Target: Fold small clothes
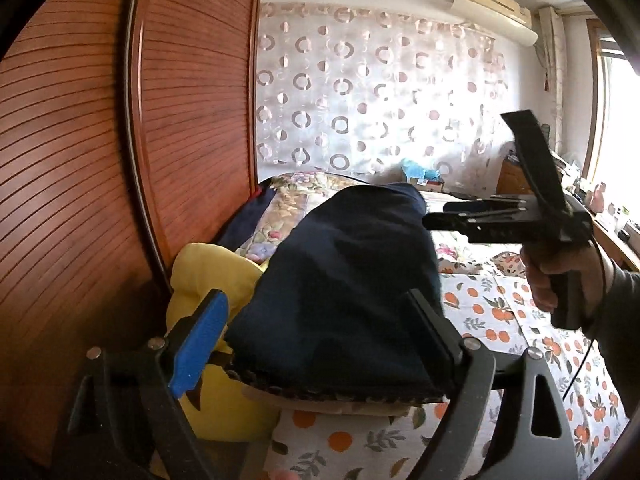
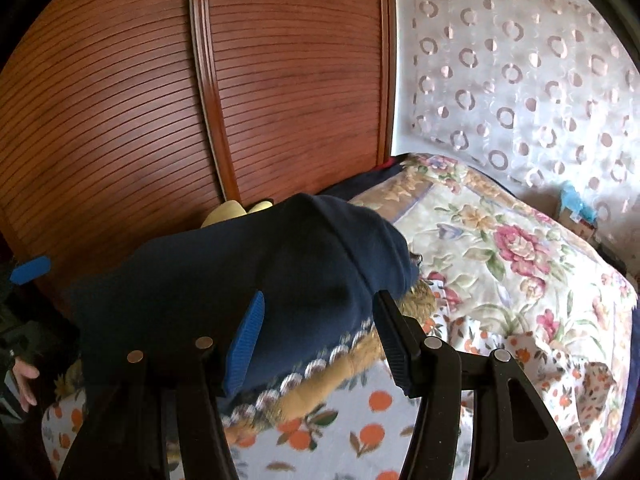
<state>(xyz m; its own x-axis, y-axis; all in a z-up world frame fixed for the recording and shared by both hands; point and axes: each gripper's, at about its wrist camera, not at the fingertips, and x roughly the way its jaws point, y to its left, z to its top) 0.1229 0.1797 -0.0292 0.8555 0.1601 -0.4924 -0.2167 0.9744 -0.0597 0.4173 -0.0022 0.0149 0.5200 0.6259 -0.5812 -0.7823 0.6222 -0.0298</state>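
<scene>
**Ana:** Two grippers are in play. What is nearest?

**Ben:** Nearest, in the left wrist view, the left gripper [image 1: 320,344] has its fingers spread wide either side of a dark navy folded garment [image 1: 344,280], not pressing on it. Nothing is pinched, so it looks like a let-go.

**Ana:** Where does the garment lie?

**Ben:** On top of a small stack, over a tan cloth with a patterned trim [image 2: 340,364], on an orange-print white bedsheet [image 1: 520,320]. Presumably that is the pile of finished pieces.

**Ana:** And the other gripper?

**Ben:** The right gripper [image 2: 320,340] has its fingers partly spread around the garment's near right edge. Whether the pads touch the cloth, I cannot tell; probably it is squaring the fold.

**Ana:** Beyond that?

**Ben:** A yellow cushion [image 1: 208,272] sits left of the stack, a floral quilt [image 2: 500,240] lies farther right, and a slatted wooden wardrobe door [image 2: 280,80] stands behind.
</scene>
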